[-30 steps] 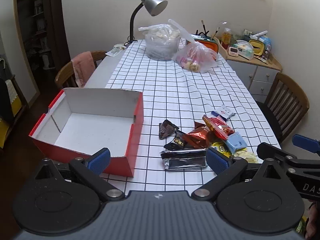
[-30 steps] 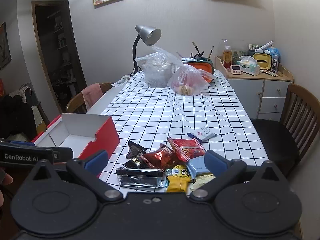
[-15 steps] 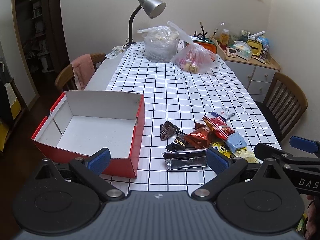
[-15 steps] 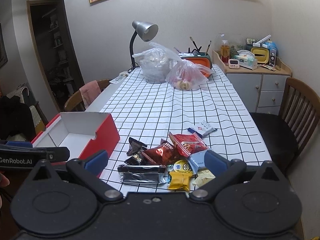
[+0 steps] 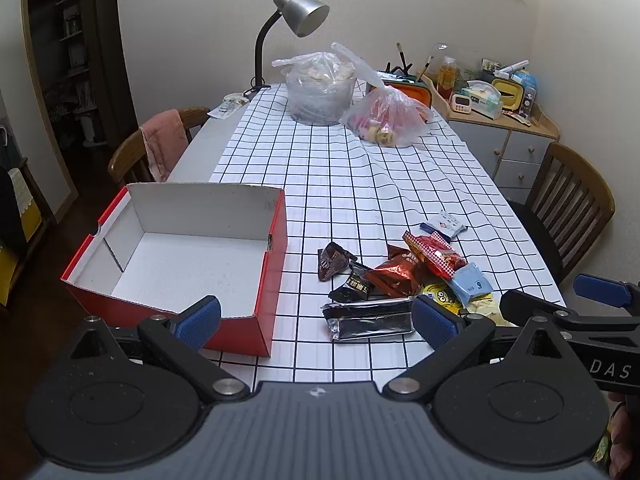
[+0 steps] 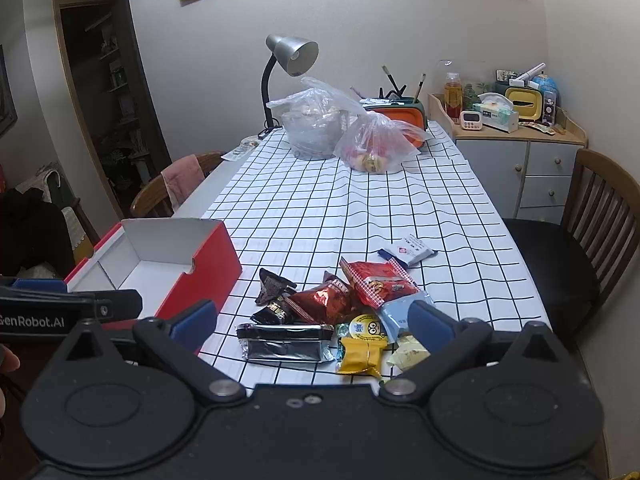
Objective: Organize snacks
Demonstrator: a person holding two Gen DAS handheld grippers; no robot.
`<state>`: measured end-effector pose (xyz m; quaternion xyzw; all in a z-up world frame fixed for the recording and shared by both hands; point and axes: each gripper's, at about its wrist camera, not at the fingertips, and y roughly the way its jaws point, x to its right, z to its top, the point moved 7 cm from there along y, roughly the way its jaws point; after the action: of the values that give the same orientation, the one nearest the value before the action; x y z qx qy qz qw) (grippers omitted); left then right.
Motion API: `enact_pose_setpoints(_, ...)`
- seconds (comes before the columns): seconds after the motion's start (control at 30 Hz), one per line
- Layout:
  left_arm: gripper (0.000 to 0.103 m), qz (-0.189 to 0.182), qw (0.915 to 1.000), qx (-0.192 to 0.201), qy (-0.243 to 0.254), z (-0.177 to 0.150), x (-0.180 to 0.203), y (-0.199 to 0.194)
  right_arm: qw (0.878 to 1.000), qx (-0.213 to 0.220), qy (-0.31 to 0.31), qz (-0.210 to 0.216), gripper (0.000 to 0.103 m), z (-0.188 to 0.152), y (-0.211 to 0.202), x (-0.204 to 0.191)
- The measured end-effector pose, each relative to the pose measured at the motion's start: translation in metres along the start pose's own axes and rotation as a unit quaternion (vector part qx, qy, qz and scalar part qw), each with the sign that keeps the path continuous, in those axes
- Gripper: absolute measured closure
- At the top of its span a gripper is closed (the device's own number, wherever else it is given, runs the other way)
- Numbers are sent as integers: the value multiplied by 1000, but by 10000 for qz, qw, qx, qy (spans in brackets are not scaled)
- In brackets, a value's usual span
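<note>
Checked tablecloth (image 5: pixel 320 168) covers the dining table, where a heap of snacks (image 6: pixel 340 312) lies lower centre, beside an empty red box (image 5: pixel 176 256) at lower left. Both grippers hover apart-jawed, holding nothing; the right gripper (image 6: pixel 312 320) frames the crosswise silver packet (image 6: pixel 284 344), nearer than the left gripper (image 5: pixel 316 320).

A matt white cardboard lining is seen inside the red box (image 5: pixel 208 248), whose outer card looks smooth. The snack wrappers (image 5: pixel 404 276) are glossy foil and plastic film — the silver-black packet (image 5: pixel 370 320) is strongly reflective. The checked tablecloth (image 5: pixel 328 168) appears smooth and slightly wrinkled. The lamp (image 5: pixel 300 16) shade is brushed metal; the chairs (image 5: pixel 576 200) are varnished wood — the bags (image 5: pixel 384 116) clear, crinkled plastic.
</note>
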<state>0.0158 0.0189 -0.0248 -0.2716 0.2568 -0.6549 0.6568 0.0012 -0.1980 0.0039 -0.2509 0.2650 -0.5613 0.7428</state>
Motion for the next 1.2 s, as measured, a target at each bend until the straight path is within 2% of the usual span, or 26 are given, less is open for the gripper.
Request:
enact_pose_setpoints(0.6, 1, 21, 10000, 20, 34, -1, 10, -2, 10000, 3, 18, 67, 1, -2, -3, 6)
enact_pose_setpoints(1.2, 1, 58, 10000, -13, 20, -5, 29, 4, 9999, 54, -38, 150, 1, -1, -3, 30)
